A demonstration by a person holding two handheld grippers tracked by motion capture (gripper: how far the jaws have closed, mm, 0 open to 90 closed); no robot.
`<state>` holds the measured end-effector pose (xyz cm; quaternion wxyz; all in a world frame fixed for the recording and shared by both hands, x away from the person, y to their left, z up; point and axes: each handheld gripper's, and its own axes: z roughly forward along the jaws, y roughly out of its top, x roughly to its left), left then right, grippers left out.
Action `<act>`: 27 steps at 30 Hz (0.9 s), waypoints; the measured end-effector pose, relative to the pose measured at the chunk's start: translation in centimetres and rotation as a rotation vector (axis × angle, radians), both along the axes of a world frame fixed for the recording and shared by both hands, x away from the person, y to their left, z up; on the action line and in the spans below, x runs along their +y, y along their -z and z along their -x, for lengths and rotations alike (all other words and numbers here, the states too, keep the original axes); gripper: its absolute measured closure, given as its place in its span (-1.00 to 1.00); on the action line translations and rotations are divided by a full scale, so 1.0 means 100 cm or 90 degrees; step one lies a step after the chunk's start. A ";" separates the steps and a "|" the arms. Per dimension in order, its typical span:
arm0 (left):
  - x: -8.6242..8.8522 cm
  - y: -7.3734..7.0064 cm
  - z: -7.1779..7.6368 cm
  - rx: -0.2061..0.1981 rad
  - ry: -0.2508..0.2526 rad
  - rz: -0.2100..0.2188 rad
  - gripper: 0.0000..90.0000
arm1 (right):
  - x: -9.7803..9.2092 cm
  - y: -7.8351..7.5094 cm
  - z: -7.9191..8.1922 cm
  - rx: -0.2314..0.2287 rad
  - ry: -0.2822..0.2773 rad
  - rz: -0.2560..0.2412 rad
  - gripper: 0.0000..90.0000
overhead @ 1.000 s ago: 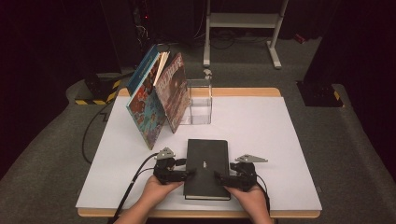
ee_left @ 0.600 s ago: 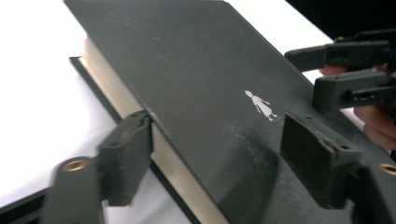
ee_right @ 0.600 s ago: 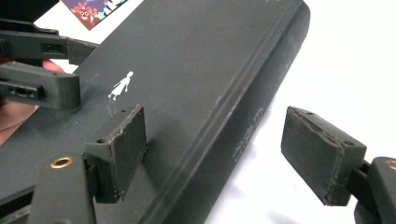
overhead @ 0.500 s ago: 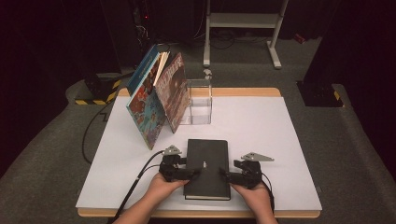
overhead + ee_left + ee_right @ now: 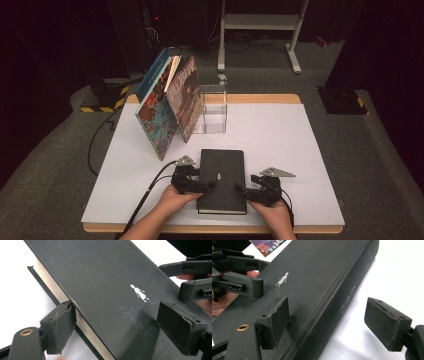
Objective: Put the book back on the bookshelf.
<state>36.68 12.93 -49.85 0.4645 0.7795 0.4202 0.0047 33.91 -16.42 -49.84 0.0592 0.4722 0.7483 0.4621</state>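
Both tongs gape open, my left tongs (image 5: 210, 185) straddling the page edge and my right tongs (image 5: 240, 190) the spine of the flat black hardcover book (image 5: 222, 180) lying near the white worktop's (image 5: 280, 135) front edge. I'd close evenly, then lift level.

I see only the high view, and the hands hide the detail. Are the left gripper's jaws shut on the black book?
Observer: No. The left gripper has its jaws open: one beside the black book at its cream page edge, one above its cover.
Operator: And the right gripper?
Observer: Open too: one jaw over the cover, the other out over the white table.
Operator: Where is the spine?
Observer: On the right gripper's side, with pale lettering along it.
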 end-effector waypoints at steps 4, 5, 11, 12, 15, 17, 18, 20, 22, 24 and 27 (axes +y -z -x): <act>0.000 0.000 0.000 0.001 0.001 0.000 -0.64 | 0.003 0.000 -0.001 0.004 -0.009 0.005 -0.61; -0.001 -0.001 0.000 -0.006 0.001 -0.007 -0.64 | 0.004 -0.001 -0.001 0.007 -0.011 0.006 -0.62; 0.002 -0.004 0.006 -0.044 0.000 -0.020 -0.53 | 0.012 0.001 -0.002 0.012 -0.025 0.005 -0.68; 0.003 -0.005 0.007 -0.051 -0.002 -0.023 -0.47 | 0.012 0.001 -0.002 0.012 -0.027 0.006 -0.68; 0.008 -0.008 0.011 -0.077 -0.002 -0.028 -0.29 | 0.013 0.001 -0.002 0.011 -0.028 0.006 -0.68; 0.008 -0.009 0.012 -0.088 -0.001 -0.031 -0.22 | 0.013 0.001 -0.002 0.014 -0.028 0.001 -0.68; 0.008 -0.009 0.012 -0.088 -0.002 -0.032 -0.20 | 0.013 0.001 -0.002 0.016 -0.027 0.000 -0.68; 0.010 -0.011 0.013 -0.103 0.001 -0.037 -0.14 | 0.013 0.001 -0.002 0.014 -0.026 0.000 -0.68; 0.010 -0.012 0.014 -0.111 0.003 -0.040 -0.11 | 0.014 0.001 -0.001 0.013 -0.029 0.001 -0.68; 0.010 -0.013 0.015 -0.124 0.005 -0.042 -0.08 | 0.014 0.000 0.000 0.013 -0.031 0.002 -0.68; 0.010 -0.015 0.017 -0.139 0.007 -0.048 -0.06 | 0.014 0.000 0.000 0.013 -0.035 -0.001 -0.68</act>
